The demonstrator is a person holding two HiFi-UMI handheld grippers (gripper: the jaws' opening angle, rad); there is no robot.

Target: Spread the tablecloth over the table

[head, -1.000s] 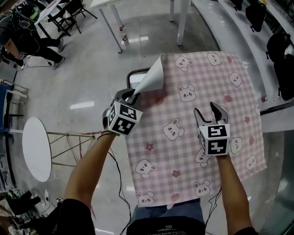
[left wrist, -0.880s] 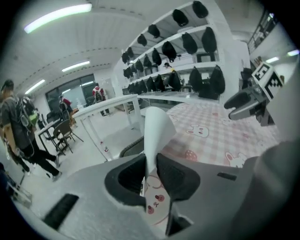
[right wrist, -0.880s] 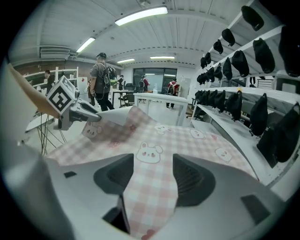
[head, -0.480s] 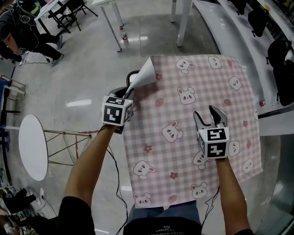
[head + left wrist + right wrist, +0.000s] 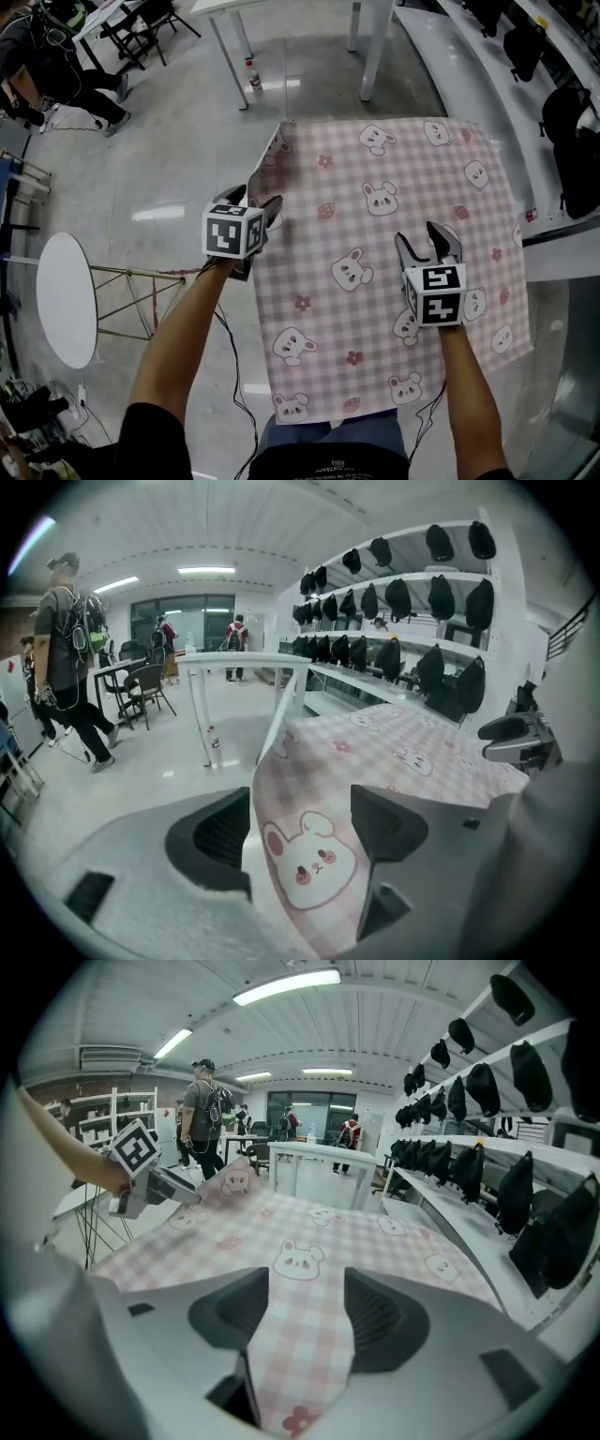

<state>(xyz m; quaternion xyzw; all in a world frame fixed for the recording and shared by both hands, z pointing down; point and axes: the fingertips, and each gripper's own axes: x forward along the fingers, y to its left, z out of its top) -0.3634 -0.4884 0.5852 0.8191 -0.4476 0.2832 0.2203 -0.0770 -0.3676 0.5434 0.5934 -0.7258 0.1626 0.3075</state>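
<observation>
Left hand-held gripper (image 5: 254,199) at edge of pink checked tablecloth (image 5: 375,244)

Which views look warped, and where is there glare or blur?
Head view: sharp, evenly lit, with ceiling-light glare on the glossy floor. Left gripper view: strong fisheye, dark corners, near tablecloth slightly soft. Right gripper view: same fisheye, bright ceiling lights.

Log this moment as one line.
left hand-held gripper: jaws just opened, tablecloth edge between | right hand-held gripper: open | tablecloth: spread out
</observation>
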